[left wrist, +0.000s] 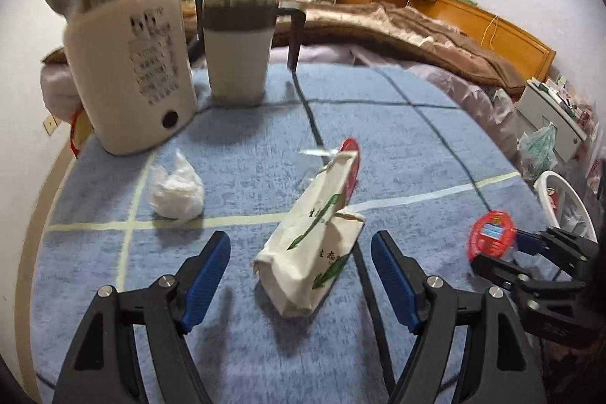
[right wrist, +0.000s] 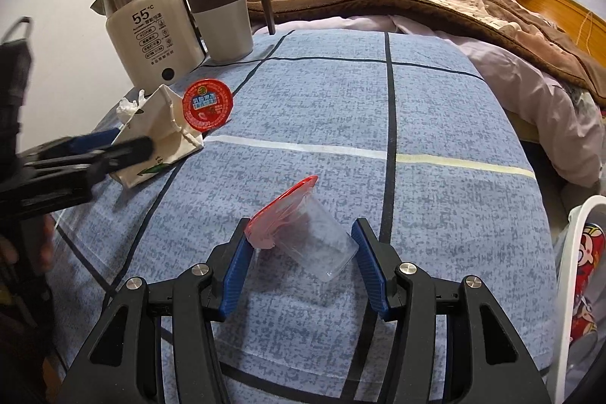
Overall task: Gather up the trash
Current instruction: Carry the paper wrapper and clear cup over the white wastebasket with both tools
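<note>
The left claw (left wrist: 301, 275) stands open, its blue pads either side of a white paper bag (left wrist: 310, 252) lying on the blue checked bed cover (left wrist: 397, 146), without touching it. A crumpled white tissue (left wrist: 176, 192) lies at ten o'clock from it, below the kettle (left wrist: 128, 70). The right claw (right wrist: 299, 264) grips a clear plastic cup (right wrist: 318, 245) with a red foil lid (right wrist: 280, 211), tilted. Another red-lidded cup (right wrist: 207, 104) leans against the bag at eleven o'clock.
</note>
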Demonstrator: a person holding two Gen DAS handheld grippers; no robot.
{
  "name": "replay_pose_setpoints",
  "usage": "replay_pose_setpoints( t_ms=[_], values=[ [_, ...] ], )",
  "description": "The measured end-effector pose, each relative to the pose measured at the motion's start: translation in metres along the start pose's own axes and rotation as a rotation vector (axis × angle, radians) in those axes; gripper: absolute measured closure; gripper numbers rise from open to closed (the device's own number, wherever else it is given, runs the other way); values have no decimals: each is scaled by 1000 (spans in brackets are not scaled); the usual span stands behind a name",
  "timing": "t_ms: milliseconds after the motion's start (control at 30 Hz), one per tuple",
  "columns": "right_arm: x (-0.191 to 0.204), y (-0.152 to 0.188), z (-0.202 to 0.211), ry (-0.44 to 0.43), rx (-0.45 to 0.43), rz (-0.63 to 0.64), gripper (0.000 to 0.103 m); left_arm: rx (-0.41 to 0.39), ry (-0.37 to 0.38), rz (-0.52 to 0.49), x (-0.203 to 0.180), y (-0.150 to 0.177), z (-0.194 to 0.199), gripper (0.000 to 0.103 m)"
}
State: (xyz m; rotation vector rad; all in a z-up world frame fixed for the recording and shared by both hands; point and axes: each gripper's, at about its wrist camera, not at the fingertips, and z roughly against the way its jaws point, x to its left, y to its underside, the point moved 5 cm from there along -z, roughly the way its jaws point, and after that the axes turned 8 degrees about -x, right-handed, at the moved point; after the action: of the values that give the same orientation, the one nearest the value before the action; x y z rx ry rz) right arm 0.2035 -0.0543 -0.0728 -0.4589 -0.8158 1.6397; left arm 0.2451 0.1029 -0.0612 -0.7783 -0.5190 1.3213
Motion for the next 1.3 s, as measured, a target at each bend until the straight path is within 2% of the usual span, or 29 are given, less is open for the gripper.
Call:
replay_pose_setpoints(
  t_ms=[100, 167, 233, 367, 633, 900, 1300],
  values=[
    [0, 1, 1, -3, 0, 0, 49, 28, -27, 3, 0, 6, -9, 27],
    [-1, 1, 1, -4, -1, -4, 49, 35, -27, -2, -1, 9, -8, 40],
    [-2, 1, 1, -3, -1, -10, 49, 33, 3, 14, -3, 9, -6, 44],
    [-3, 1, 2, -3, -6, -12, 49, 55, -7, 0, -7, 13, -7, 64],
    [-6, 3, 8, -2, -21, -23, 49, 34, -15, -14, -14, 14, 4, 66],
    [-9, 5, 23, 1, -54, -28, 49, -9, 22, 7, -27, 12, 26, 67],
    [-36, 6, 62, 22, -119, -90, 49, -33, 94, -17, -76, 14, 45, 67]
  ],
)
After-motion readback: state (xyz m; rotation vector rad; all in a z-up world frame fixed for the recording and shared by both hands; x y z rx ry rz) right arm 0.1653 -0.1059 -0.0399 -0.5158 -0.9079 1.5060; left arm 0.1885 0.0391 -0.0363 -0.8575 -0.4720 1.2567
